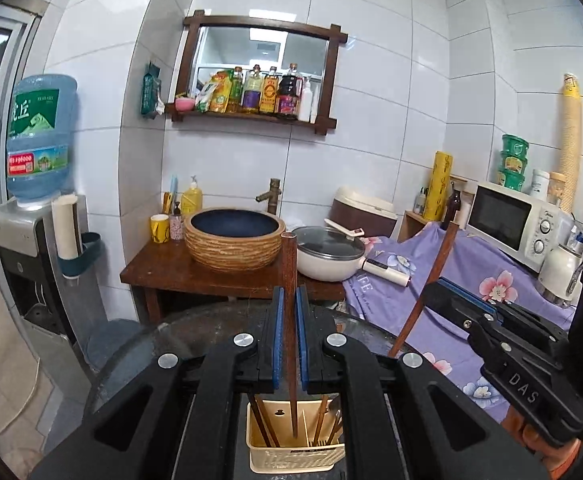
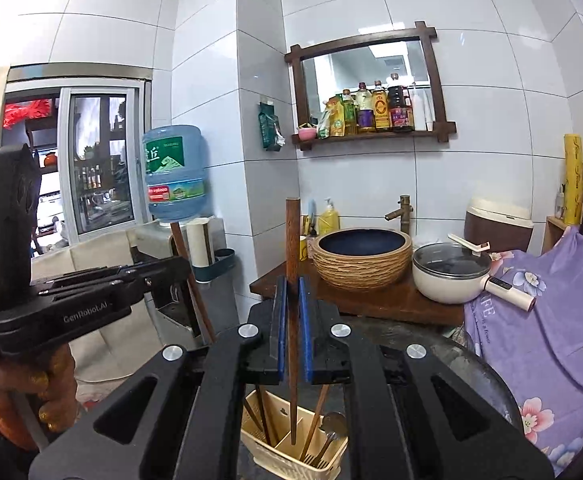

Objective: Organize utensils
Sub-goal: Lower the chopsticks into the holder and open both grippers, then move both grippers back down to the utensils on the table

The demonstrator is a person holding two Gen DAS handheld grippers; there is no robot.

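My left gripper [image 1: 290, 294] is shut on a brown wooden chopstick [image 1: 289, 264] that stands upright between its blue pads. The chopstick's lower tip hangs over a cream slotted utensil holder [image 1: 291, 458]. My right gripper [image 2: 292, 286] is shut on a second brown chopstick [image 2: 292, 236], also upright, with its tip down inside the cream holder [image 2: 269, 456]. The holder has several chopsticks and a metal spoon [image 2: 333, 424] in it. Each gripper shows in the other's view: the right gripper [image 1: 437, 290] at the right edge, the left gripper [image 2: 177, 266] at the left.
The holder stands on a round dark table [image 1: 195, 332]. Behind are a wooden stand with a woven basin [image 1: 233, 240], a lidded white pot [image 1: 327, 254], a purple floral cloth [image 1: 471, 292], a microwave [image 1: 509, 220] and a water dispenser [image 1: 37, 216]. A hand in an orange glove [image 2: 19, 392] holds the left gripper.
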